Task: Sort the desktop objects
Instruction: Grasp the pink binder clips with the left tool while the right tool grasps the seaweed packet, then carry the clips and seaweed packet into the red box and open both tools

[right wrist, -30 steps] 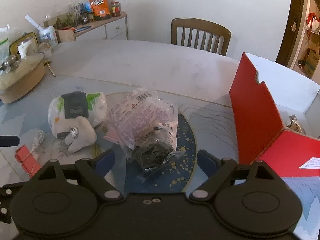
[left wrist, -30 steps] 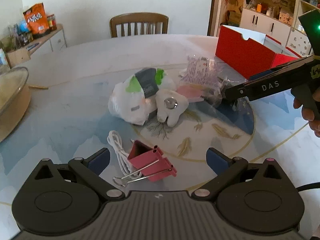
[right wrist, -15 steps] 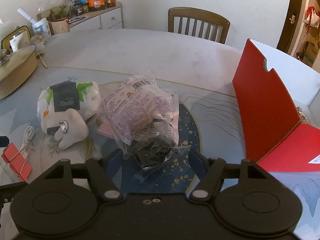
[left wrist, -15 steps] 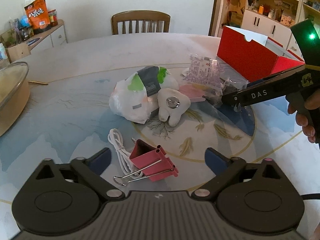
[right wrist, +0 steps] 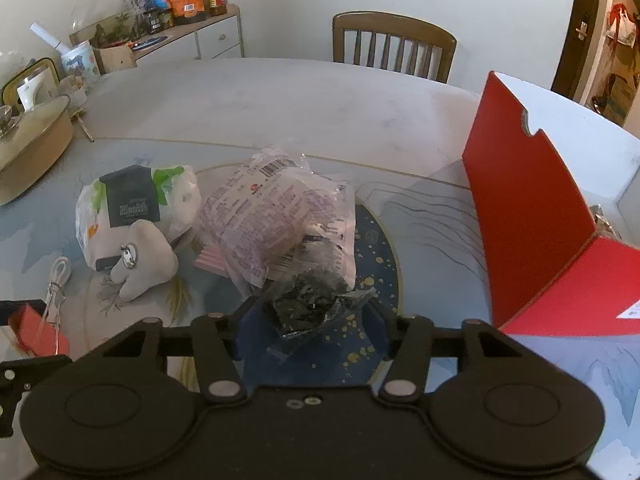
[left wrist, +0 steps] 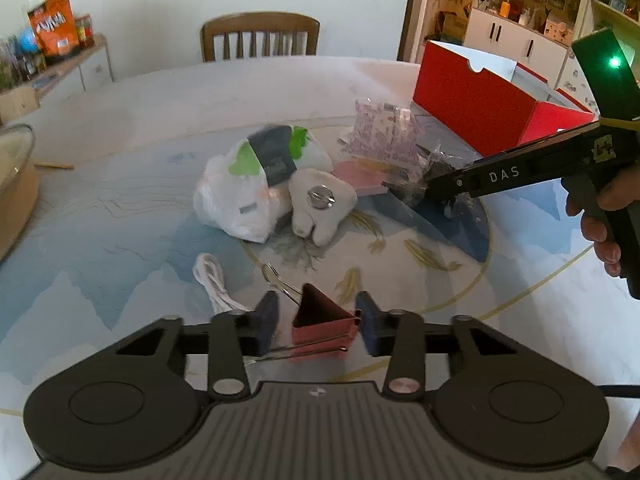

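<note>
A pink binder clip (left wrist: 320, 328) lies on the table between the jaws of my left gripper (left wrist: 318, 320), which are closing. The right pad touches the clip, while a small gap shows at the left pad. In the right wrist view my right gripper (right wrist: 312, 320) is closing on a clear packet of dark contents (right wrist: 308, 300), with crumpled plastic against both pads. A pink printed packet (right wrist: 272, 216) overlaps the dark packet from behind. The left wrist view shows the right gripper (left wrist: 428, 190) reaching in from the right, held by a hand.
A white bag with a green and black label (right wrist: 136, 204), a tooth-shaped plush (right wrist: 140, 264) and a white cable (left wrist: 212, 280) lie left of the packets. An open red box (right wrist: 532, 220) stands on the right. A lidded pot (right wrist: 28, 148) sits far left; a chair (right wrist: 392, 44) stands behind the table.
Both grippers' jaws have narrowed from wide open. The left jaws came in around the binder clip, which turned end-on. The right jaws closed onto the dark packet.
</note>
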### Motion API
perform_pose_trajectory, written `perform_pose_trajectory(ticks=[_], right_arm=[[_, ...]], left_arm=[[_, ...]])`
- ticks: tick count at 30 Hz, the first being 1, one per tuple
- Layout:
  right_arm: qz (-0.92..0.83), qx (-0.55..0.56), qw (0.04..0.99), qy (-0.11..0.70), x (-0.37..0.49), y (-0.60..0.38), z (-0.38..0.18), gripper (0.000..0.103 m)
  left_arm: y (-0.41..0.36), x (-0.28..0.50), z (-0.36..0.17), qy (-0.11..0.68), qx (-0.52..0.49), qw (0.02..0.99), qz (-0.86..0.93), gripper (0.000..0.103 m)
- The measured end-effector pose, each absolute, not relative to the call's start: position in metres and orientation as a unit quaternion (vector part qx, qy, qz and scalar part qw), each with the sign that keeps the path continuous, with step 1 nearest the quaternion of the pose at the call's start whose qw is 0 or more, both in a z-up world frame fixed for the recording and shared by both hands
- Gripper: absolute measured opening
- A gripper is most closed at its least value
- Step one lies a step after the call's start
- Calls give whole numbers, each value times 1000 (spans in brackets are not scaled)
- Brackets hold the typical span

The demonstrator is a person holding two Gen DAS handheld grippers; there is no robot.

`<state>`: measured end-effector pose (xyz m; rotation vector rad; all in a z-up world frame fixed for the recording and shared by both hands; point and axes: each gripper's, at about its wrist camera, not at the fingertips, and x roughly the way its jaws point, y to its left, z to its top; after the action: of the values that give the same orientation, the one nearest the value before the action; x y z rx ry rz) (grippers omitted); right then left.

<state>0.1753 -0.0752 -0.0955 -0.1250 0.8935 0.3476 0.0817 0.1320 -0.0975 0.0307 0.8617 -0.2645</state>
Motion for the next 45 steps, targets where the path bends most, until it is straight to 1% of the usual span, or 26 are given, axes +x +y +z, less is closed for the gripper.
perform_pose_trajectory(ticks=[3,10,20,28,45], right_arm=[[166,-58,886,430,173,-78,-95,47],[167,-52,885,431,163,-86,-92,42],[163,-32,887,431,145,-104,-79,42],[166,-30,890,425,128,-121,-63,42],[182,-16,896,404,112,-169,-16,42]], left_arm=[[129,81,-100,422,23,898,-127,32],[127,78,-98,424,20,896,-129,31],[119,76,-90,430,11,893,-135,31],[104,75,-72,421,1,895,-147,31],[36,84,-21,397,-3,902,-170,31]])
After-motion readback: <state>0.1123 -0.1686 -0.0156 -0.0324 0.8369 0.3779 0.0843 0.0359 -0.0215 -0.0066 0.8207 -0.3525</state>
